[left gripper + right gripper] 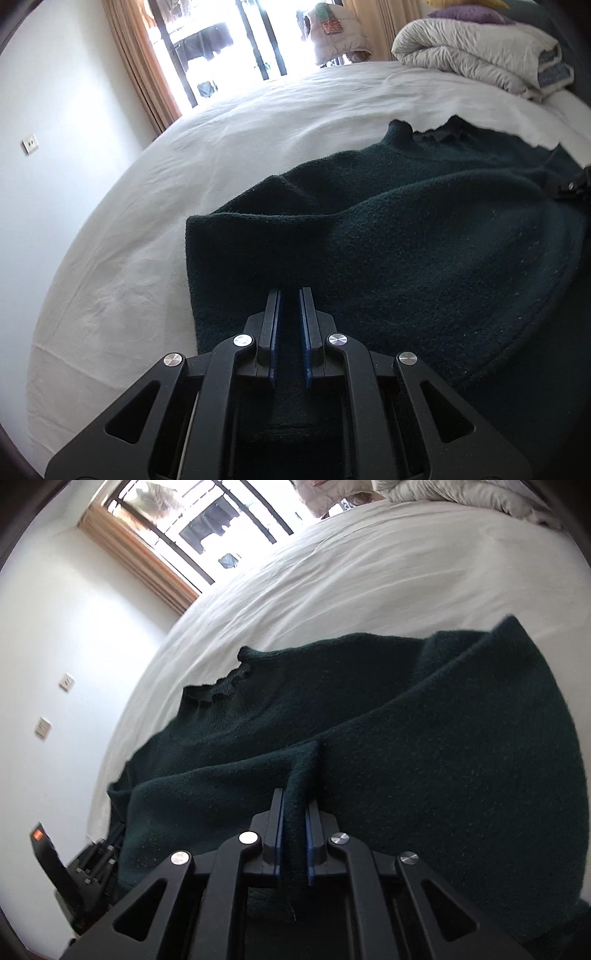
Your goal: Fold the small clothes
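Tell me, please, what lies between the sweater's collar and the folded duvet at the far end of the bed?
Only bare white sheet: in the left wrist view nothing sits between the dark green sweater collar and the folded duvet.

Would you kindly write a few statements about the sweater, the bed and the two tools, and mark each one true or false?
1. The dark green knitted sweater lies on a white bed sheet. True.
2. The right tool pinches a ridge of the sweater between its blue pads. True.
3. The sweater is bright red. False: it is dark green.
4. A folded white quilt sits at the far end of the bed. True.
5. The left tool is spread wide open above bare sheet. False: its pads stand close together over the sweater's edge, with dark fabric between them.
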{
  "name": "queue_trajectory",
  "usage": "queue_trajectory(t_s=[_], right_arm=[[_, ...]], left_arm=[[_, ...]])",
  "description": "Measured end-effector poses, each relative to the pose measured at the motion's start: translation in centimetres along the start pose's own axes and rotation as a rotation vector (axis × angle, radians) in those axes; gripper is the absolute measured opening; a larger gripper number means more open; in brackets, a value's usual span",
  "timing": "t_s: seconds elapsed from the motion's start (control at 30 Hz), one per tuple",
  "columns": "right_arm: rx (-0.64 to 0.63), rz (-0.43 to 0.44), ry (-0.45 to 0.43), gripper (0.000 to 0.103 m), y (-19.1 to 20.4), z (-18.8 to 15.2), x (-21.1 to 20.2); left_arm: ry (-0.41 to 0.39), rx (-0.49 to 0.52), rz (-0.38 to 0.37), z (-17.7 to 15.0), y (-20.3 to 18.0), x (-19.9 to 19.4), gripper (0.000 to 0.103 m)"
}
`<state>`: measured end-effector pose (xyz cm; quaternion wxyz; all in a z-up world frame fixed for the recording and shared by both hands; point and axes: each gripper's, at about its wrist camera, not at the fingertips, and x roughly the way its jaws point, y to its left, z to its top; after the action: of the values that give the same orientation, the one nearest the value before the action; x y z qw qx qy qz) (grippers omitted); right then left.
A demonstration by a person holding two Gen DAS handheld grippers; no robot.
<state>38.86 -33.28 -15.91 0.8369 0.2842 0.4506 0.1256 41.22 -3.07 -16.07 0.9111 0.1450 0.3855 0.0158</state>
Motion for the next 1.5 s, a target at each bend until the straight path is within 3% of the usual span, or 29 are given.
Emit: queue_trajectory(t_s=[0.3,0.43,0.5,0.57,0.67,0.73,0.87,1.2,1.33,1.4,1.5], right_arm=[[0.0,-0.054,-0.052,0.006,0.5,-1.1,-0.9],[0.02,0.024,-0.096,0.006,-0.8,-1.7,-0.9],[0.031,0.055,-0.11,0.006,-1.2,-1.9,-0.8],[0.021,0.048,-0.11,0.006,-1.0,-1.8,-0.7],[0.019,0.055,-0.116,0.006,-1.1,-1.8,-0.5],[0.02,0.06,-0.119,0.006,-1.1,-1.8,-0.4],[0.018,0.065,-0.125,0.006,-1.0,-1.9,-0.3],[0.02,0.083,-0.137,0.005,-1.4,-2.3,-0.7],[0.018,0.079,-0.137,0.005,-1.5,-2.2,-0.8],[0.018,0.074,-0.137,0.005,-1.4,-2.2,-0.9],[0.018,0.063,-0.128,0.006,-1.0,-2.1,-0.9]], left_arm=[[-0.011,0.0,-0.004,-0.4,0.1,-0.2,0.009],[-0.009,0.003,-0.009,-0.3,0.1,-0.4,0.009],[-0.003,-0.06,-0.107,0.2,1.7,-0.8,0.01],[-0.023,-0.241,-0.3,0.6,6.0,-1.5,0.01],[-0.056,-0.431,-0.371,1.4,11.2,-1.7,0.01],[-0.023,-0.479,-0.429,2.1,12.8,-0.6,0.01],[0.111,-0.327,-0.318,2.0,10.5,3.4,0.009],[0.084,-0.277,-0.218,2.2,9.5,3.7,0.009],[0.041,-0.105,0.009,1.3,6.3,0.3,0.009],[0.05,-0.017,0.028,-0.4,4.0,-1.0,0.009],[0.035,0.212,0.198,-2.7,-0.4,-1.9,0.008]])
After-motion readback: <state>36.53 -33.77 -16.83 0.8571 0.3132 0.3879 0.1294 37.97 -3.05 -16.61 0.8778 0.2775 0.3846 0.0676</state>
